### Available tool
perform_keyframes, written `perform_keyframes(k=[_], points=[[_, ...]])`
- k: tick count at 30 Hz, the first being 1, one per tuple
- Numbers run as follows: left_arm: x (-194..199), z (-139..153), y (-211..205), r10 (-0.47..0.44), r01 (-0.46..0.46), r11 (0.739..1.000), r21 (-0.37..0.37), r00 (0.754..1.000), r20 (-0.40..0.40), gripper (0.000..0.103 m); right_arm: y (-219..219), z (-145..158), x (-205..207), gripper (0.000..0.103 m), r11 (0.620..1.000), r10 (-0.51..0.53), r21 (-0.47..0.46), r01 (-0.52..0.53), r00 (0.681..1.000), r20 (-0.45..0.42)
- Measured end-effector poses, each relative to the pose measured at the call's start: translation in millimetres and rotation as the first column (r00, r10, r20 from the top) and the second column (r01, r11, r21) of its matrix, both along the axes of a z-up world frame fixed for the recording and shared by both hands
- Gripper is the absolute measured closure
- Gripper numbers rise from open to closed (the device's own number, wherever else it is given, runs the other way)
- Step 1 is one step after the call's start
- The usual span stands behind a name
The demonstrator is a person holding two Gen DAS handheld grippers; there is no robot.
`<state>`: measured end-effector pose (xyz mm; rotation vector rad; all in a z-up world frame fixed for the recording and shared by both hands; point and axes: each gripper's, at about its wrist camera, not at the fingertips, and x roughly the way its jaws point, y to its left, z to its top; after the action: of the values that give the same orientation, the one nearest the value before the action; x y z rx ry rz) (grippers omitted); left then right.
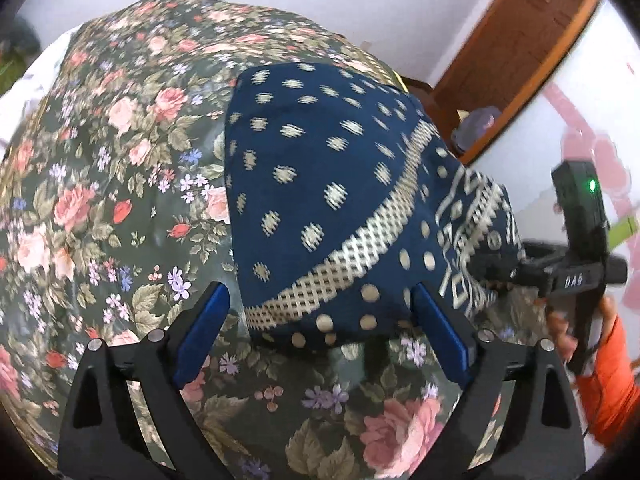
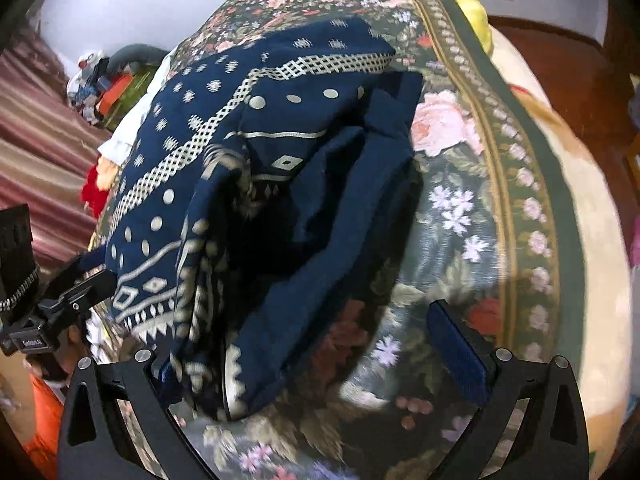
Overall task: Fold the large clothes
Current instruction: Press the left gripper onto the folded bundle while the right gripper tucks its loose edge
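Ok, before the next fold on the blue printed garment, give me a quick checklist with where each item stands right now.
1. Left gripper open: ok, fingers spread at the near edge of the blue printed garment.
2. Right gripper open: ok, jaws wide, though cloth drapes over its left finger.
3. Either gripper pinching cloth: not ok, neither has closed on it.
4. Garment folded flat: not ok, the right-wrist view shows bunched layers on that side.
5. Garment fully on the floral bedspread: ok.
6. Cloth settled: cannot tell, its edges are blurred.
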<state>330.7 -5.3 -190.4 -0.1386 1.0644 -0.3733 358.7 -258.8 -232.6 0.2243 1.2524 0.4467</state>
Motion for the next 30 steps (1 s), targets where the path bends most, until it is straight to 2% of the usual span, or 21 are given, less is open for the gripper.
perform_keyframes(k=[3, 8, 13, 16, 18, 21, 27, 30], points=[[1, 8, 2, -0.015, 0.015, 1.0, 0.009, 1.0, 0.003, 0.01, 0, 7, 2, 0.0, 0.999, 0.01, 0.035, -0.011, 1.0, 0.013], [24, 15, 20, 0.027, -0.03, 0.995, -0.093, 0.999, -0.033, 0.01, 4, 0, 29, 0.0, 0.986, -0.001, 0.168, 0.01, 0.999, -0.054], [62, -3, 32, 0.054, -0.078, 0.981, -0.177, 0.989, -0.135, 0.01, 20, -15, 54, 0.0, 0.977, 0.027, 0.211, -0.007, 0.995, -0.094], [80, -21, 40, 0.045, -0.103, 0.955, -0.279, 0.977, -0.208, 0.01, 28, -17, 68, 0.0, 0.972, 0.05, 0.232, -0.027, 0.994, -0.095], [91, -32, 42, 0.033, -0.112, 0.939, -0.326, 0.971, -0.238, 0.005, 35, -18, 77, 0.0, 0.969, 0.074, 0.244, -0.049, 0.993, -0.094], [102, -43, 43, 0.016, -0.108, 0.927, -0.359, 0.968, -0.249, 0.0, 43, -21, 89, 0.0, 0.962, 0.094, 0.266, -0.065, 0.991, -0.096], [119, -63, 47, -0.021, -0.103, 0.889, -0.445, 0.964, -0.264, 0.0, 54, -27, 106, 0.0, 0.94, 0.108, 0.334, -0.074, 0.991, -0.085], [125, -72, 47, -0.03, -0.105, 0.871, -0.48, 0.964, -0.265, 0.0, 61, -27, 108, 0.001, 0.94, 0.114, 0.33, -0.086, 0.991, -0.064]])
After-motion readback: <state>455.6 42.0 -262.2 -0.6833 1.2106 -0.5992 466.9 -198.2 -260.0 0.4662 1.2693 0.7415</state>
